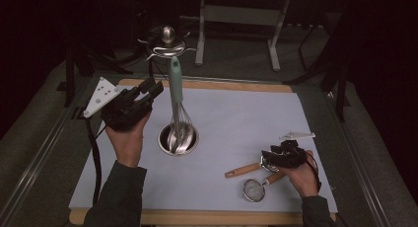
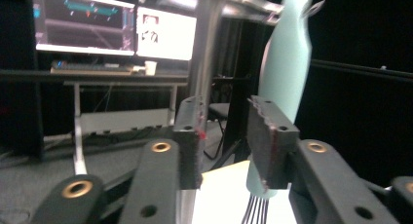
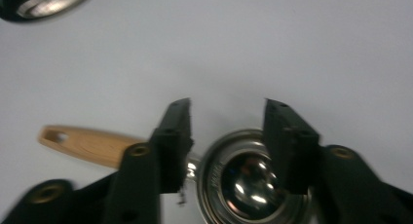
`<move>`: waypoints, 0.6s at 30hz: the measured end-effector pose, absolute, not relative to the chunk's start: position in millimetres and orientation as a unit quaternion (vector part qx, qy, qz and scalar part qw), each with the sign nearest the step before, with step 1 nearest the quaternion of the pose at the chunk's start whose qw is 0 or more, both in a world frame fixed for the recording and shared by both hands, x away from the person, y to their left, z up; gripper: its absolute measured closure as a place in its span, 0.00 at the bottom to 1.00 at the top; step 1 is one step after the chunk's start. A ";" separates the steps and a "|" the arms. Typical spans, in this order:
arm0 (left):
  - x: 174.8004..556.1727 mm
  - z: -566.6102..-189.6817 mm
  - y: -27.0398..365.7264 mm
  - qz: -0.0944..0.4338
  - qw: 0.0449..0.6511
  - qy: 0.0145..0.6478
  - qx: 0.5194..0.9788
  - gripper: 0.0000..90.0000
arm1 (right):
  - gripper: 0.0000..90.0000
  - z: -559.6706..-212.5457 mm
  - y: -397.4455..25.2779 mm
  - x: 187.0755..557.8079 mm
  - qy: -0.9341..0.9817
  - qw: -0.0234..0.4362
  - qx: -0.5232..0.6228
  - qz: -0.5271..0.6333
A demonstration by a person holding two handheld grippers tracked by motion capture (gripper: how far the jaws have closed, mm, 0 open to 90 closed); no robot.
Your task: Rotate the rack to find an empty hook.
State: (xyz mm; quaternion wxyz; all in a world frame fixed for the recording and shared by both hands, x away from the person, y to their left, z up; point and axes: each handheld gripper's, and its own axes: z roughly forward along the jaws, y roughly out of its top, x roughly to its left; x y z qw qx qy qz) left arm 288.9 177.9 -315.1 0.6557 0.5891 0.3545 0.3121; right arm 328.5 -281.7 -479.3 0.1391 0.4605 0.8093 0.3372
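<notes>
- High view: whisk [image 1: 176,89] is hanging centre frame from the rack [image 1: 167,45], wires down in the steel base [image 1: 178,138]; left tongs [image 1: 150,90] are waiting beside its handle, holding nothing.
- Left gripper view: left tongs [image 2: 225,136] are gaping, mint handle [image 2: 285,63] sitting upper right behind one jaw.
- Right gripper view: right tongs [image 3: 228,141] are spreading wide over the wooden-handled measuring cup [image 3: 243,182] at lower centre, lining up on the worktop [image 3: 243,48], gripping nothing.

The room is dark, its edges nearly black. A pale sheet [image 1: 236,118] covers the wooden table [image 1: 207,84], lit from above. Grey carpet [image 1: 236,54] lies beyond, with a light metal frame [image 1: 241,15] standing on it. Two lit monitors [image 2: 117,29] glow on a desk [image 2: 92,78].
</notes>
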 end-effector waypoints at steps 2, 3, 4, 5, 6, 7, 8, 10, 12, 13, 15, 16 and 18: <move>289.0 -311.3 176.7 0.315 0.659 0.350 0.587 0.83 | 0.68 -480.6 -283.1 328.6 0.811 0.141 0.463 0.330; 289.1 -309.0 176.1 0.319 0.659 0.348 0.586 0.86 | 0.70 -480.9 -284.2 328.6 0.811 0.140 0.462 0.329; 289.1 -306.2 175.2 0.324 0.660 0.347 0.583 0.89 | 0.71 -481.1 -284.7 328.4 0.811 0.137 0.463 0.331; 289.5 -304.0 174.9 0.324 0.662 0.345 0.581 0.91 | 0.72 -481.1 -285.6 328.2 0.812 0.137 0.462 0.329; 290.0 -302.3 174.8 0.321 0.666 0.345 0.578 0.94 | 0.73 -481.0 -286.1 328.0 0.812 0.136 0.463 0.328; 290.8 -299.8 174.6 0.320 0.671 0.346 0.573 0.97 | 0.74 -481.0 -286.6 327.9 0.813 0.134 0.462 0.328; 291.2 -297.8 174.6 0.321 0.672 0.346 0.571 0.98 | 0.75 -481.0 -287.1 327.4 0.813 0.133 0.462 0.329; 291.8 -294.2 174.9 0.323 0.677 0.342 0.566 1.00 | 0.78 -481.3 -287.7 326.8 0.815 0.134 0.461 0.326; 291.6 -291.1 174.7 0.329 0.681 0.337 0.561 1.00 | 0.85 -481.3 -288.0 325.9 0.817 0.136 0.457 0.324; 291.6 -289.8 174.9 0.331 0.682 0.335 0.560 1.00 | 0.90 -481.2 -287.9 325.5 0.818 0.140 0.453 0.325; 291.4 -287.6 174.8 0.335 0.683 0.334 0.556 1.00 | 0.97 -480.2 -286.8 324.1 0.823 0.148 0.441 0.326; 291.7 -286.4 175.0 0.338 0.683 0.334 0.555 1.00 | 0.98 -479.4 -285.6 323.0 0.826 0.150 0.434 0.328; 292.3 -284.1 175.7 0.342 0.684 0.337 0.549 1.00 | 0.99 -477.9 -283.6 321.5 0.829 0.158 0.426 0.327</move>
